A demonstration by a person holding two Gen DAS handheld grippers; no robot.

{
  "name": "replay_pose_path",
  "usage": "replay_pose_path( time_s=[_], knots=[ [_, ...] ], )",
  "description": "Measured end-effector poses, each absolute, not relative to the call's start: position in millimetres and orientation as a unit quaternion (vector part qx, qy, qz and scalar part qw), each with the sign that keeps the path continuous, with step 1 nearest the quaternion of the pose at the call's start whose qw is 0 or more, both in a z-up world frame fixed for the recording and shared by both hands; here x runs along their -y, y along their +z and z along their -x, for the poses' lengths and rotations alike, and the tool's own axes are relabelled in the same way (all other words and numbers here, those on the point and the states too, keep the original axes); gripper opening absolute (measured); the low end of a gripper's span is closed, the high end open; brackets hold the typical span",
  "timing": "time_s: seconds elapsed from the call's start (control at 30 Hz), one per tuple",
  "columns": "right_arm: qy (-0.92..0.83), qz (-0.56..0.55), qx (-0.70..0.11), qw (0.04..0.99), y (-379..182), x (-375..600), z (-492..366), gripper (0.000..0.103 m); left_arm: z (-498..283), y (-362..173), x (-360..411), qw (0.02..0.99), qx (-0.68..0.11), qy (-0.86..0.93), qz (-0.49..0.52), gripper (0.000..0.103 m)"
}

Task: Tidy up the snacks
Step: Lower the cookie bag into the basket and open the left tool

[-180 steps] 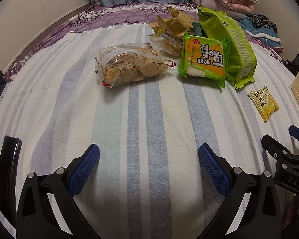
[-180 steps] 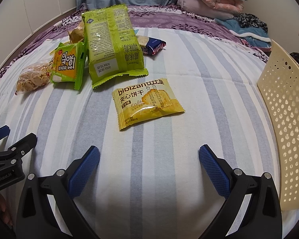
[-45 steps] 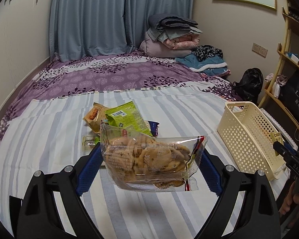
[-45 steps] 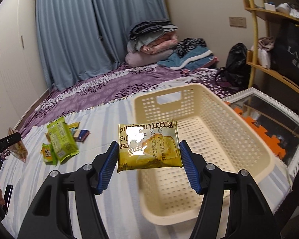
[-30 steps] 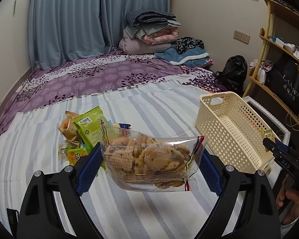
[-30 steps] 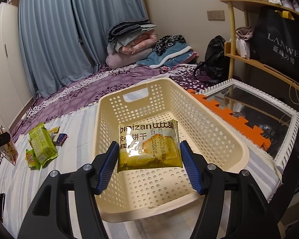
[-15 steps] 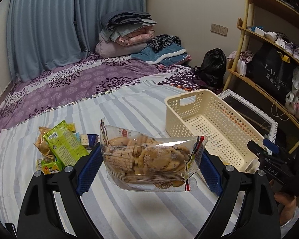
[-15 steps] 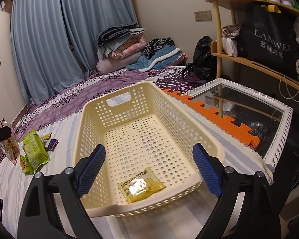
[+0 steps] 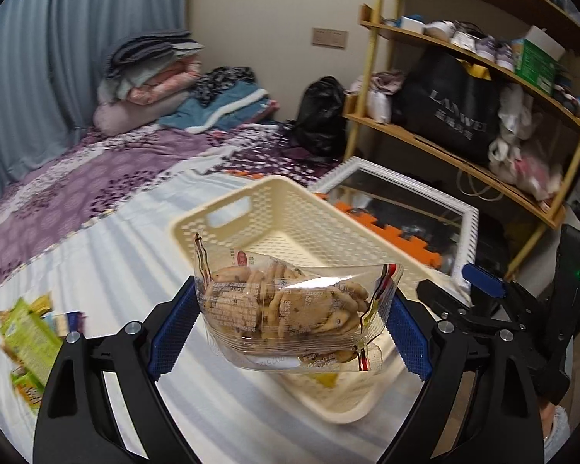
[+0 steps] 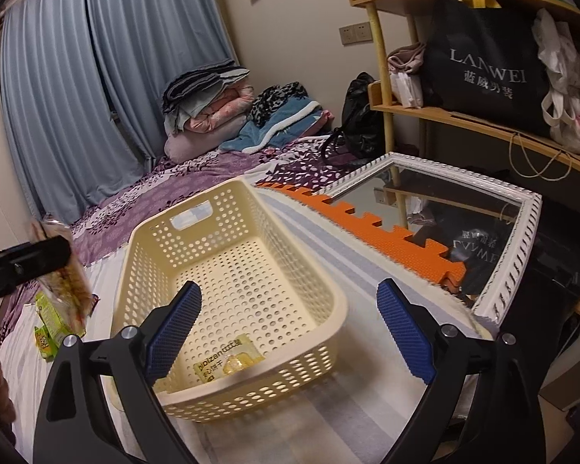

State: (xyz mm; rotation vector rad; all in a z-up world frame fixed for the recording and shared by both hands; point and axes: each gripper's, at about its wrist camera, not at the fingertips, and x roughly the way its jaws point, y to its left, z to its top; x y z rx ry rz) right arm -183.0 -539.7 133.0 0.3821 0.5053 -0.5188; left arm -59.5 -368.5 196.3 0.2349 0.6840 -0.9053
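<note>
In the left wrist view, a clear bag of cookies (image 9: 290, 309) was seen clamped between the blue pads of the left gripper (image 9: 290, 321), held in the air ahead of the near end of the cream basket (image 9: 286, 212). Most of the basket's floor was hidden by the bag. The right gripper (image 9: 479, 294) was visible to the right, beside the basket. Green snack packets (image 9: 27, 340) lay on the striped sheet (image 9: 108, 255), far to the left.

In the right wrist view, the right gripper (image 10: 288, 332) was seen spread wide and empty above the basket (image 10: 328, 290). A yellow biscuit packet (image 10: 226, 359), mostly hidden in the other view, lay on the basket floor just ahead of the left pad. A framed mirror (image 10: 464, 208) and orange foam mat (image 10: 367, 216) were seen to the right, with wooden shelves (image 10: 464, 120) beyond.
</note>
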Motion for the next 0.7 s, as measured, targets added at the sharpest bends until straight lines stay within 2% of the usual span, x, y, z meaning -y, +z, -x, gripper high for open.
replay_pose_path(
  time_s=[0.2, 0.3, 0.7],
  knots=[
    [-0.276, -0.190, -0.243, 0.910, 136.0, 554.4, 194.0, 0.095, 70.1, 176.0, 407.4, 0.805, -0.333, -0.474, -0.126, 0.093],
    [-0.286, -0.199, -0.241, 0.906, 135.1, 560.3, 198.0, 0.095, 71.4, 170.7, 408.8, 0.804, -0.337, -0.473, -0.126, 0.100],
    [-0.265, -0.193, -0.241, 0.913, 139.8, 549.3, 185.1, 0.095, 54.7, 181.4, 382.8, 0.824, -0.343, -0.439, -0.103, 0.100]
  ],
)
